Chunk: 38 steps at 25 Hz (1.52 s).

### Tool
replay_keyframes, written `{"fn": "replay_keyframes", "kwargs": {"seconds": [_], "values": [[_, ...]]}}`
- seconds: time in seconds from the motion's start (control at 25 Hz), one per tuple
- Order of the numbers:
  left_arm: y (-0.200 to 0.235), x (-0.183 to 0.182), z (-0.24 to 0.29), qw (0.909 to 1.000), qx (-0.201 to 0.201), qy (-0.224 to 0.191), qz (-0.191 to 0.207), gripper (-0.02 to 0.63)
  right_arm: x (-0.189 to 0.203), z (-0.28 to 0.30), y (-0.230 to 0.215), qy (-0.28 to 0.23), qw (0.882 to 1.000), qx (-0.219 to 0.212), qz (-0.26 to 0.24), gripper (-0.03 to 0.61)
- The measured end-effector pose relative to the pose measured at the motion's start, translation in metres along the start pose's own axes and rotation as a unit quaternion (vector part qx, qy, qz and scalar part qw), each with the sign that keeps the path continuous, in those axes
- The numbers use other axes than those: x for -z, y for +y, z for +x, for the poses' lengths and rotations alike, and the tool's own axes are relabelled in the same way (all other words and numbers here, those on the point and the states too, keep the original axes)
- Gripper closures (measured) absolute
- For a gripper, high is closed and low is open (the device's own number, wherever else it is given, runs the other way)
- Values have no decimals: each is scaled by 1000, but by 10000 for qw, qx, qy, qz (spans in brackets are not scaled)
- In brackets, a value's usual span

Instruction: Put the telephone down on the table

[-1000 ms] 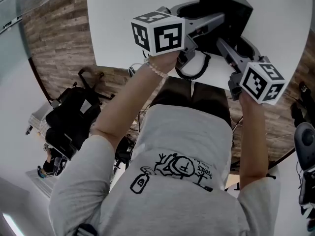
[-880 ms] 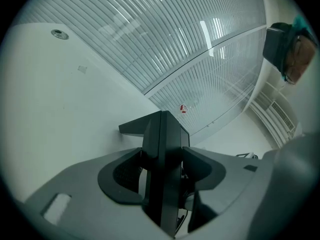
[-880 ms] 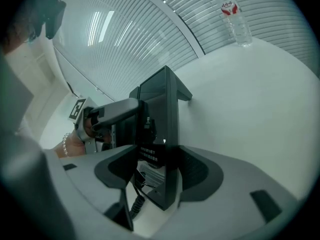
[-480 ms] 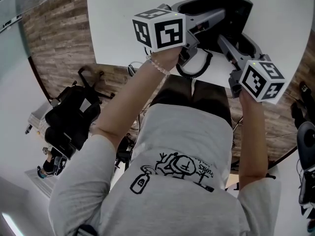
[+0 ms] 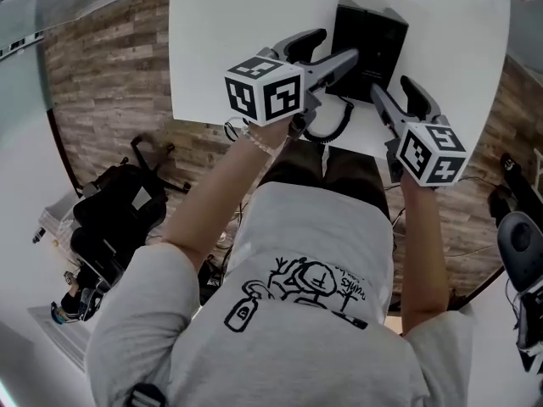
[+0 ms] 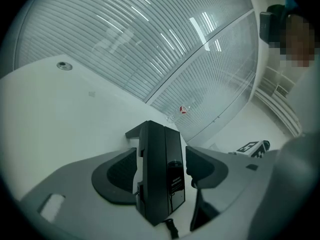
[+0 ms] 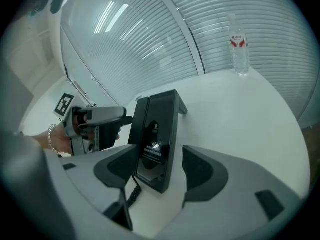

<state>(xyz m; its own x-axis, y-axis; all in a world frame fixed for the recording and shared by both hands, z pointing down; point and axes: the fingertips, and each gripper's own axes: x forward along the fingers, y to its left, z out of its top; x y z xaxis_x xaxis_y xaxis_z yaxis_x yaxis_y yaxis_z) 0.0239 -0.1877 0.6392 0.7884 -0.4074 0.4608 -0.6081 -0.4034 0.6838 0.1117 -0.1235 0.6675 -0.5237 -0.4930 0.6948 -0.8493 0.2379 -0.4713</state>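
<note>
Both grippers have drawn back from the phone [image 5: 369,47], which now rests on the table [image 5: 222,51].
The left gripper [image 5: 327,51] has just spread its jaws wide. The right gripper [image 5: 397,98] gapes too. Neither presses the phone, so placement looks done.

Black boxy plastic telephone [image 7: 157,134]: left lower edge hidden behind right gripper [image 7: 160,168] left jaw. Black coiled cord [image 7: 131,194] vanishes there too. Clear plastic bottle [image 7: 240,46] far beyond: label unreadable.

floor [image 5: 102,83]: wood planks | table [image 5: 229,41]: white | wall: pale slatted blinds [image 6: 125,44] | chair [image 5: 114,219]: black
</note>
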Motion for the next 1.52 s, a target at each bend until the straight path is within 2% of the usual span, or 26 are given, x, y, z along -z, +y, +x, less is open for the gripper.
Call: {"fn": "replay_keyframes", "kwargs": {"seconds": [0.24,0.4,0.64,0.8,1.16,1.52], "values": [[-25,-11,-36,9995,-59,-231,190,321,-23,-32,17,-252,9987,-3,-452,330],[-52,-22,-54,9990,67,-345,284,322,-39,-52,29,-406,9971,-15,-645,330],[-94,-41,-81,9941,130,-613,890,345,-59,-88,63,-706,9894,10,-1266,331],[-116,-51,-97,9904,191,-755,1141,360,-72,-109,82,-893,9838,1,-1555,333],[-156,-75,-123,9819,314,-1029,1557,409,-107,-147,108,-1427,9715,25,-1893,397],[-195,-108,-145,9700,520,-1476,1861,467,-147,-188,136,-1992,9530,48,-2282,444]]}}
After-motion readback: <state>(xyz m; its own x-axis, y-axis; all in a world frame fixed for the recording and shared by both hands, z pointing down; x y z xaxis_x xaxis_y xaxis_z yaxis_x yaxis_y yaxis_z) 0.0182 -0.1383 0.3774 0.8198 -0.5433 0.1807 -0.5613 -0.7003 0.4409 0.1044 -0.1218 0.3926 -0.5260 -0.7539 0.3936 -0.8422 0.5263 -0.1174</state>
